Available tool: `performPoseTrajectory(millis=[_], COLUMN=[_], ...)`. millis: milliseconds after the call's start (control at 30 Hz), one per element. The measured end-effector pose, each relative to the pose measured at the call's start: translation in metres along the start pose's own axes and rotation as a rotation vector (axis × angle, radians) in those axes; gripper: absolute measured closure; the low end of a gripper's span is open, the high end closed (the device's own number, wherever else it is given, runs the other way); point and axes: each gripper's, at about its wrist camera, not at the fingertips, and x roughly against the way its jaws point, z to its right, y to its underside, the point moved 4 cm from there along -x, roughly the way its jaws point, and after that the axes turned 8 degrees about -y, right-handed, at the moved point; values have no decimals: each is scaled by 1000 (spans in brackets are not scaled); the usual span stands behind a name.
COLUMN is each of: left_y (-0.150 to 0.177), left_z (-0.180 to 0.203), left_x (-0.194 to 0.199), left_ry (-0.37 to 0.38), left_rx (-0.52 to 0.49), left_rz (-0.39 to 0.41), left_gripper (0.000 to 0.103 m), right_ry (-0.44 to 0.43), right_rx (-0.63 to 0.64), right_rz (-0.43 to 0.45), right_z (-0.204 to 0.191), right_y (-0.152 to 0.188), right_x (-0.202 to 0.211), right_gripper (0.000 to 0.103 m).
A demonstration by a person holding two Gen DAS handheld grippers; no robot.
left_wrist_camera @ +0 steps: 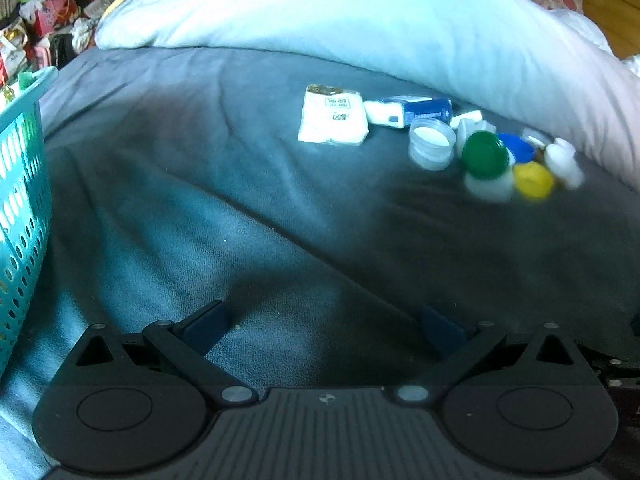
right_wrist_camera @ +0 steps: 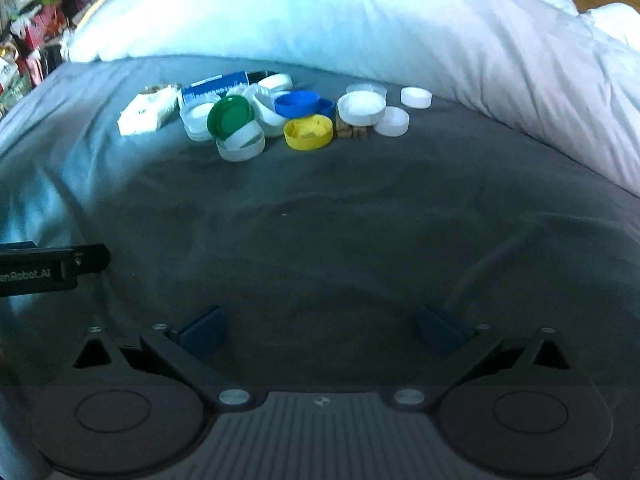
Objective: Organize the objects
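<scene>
A heap of bottle caps lies on the grey bed sheet (right_wrist_camera: 320, 220): a green cap (right_wrist_camera: 230, 115), a yellow cap (right_wrist_camera: 308, 132), a blue cap (right_wrist_camera: 298, 104) and several white caps (right_wrist_camera: 362, 108). A white packet (right_wrist_camera: 146, 114) and a blue-and-white box (right_wrist_camera: 216, 86) lie at the heap's left. In the left wrist view the same green cap (left_wrist_camera: 484, 154), yellow cap (left_wrist_camera: 532, 179), white packet (left_wrist_camera: 332, 120) and blue-and-white box (left_wrist_camera: 408, 110) sit far right. My left gripper (left_wrist_camera: 326, 326) is open and empty, well short of them. My right gripper (right_wrist_camera: 320, 326) is open and empty too.
A teal perforated basket (left_wrist_camera: 22, 184) stands at the left edge of the left wrist view. A big white duvet (right_wrist_camera: 340, 20) rises behind the heap. Cluttered shelves (left_wrist_camera: 40, 12) fill the far left background. The left gripper's body (right_wrist_camera: 44, 266) shows at the right view's left edge.
</scene>
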Motion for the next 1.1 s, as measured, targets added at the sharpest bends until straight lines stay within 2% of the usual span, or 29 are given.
performPoseTrajectory(millis=[267,500,1100], left_y=[-5,-5,-8], left_z=[-1,4,1], left_x=[-6,-7,-8], left_ry=[9,-11,-1], left_rx=[8,0,15], left_rz=[-35,-33,-36], left_gripper=[0,0,0], right_ry=[8,3,-3], right_rx=[-29,-31,-25], right_rz=[-3,-7,-2], right_z=[2,2,1], right_y=[-5,-7,-9], right_x=[-3,-5,-5], right_gripper=[0,0,0])
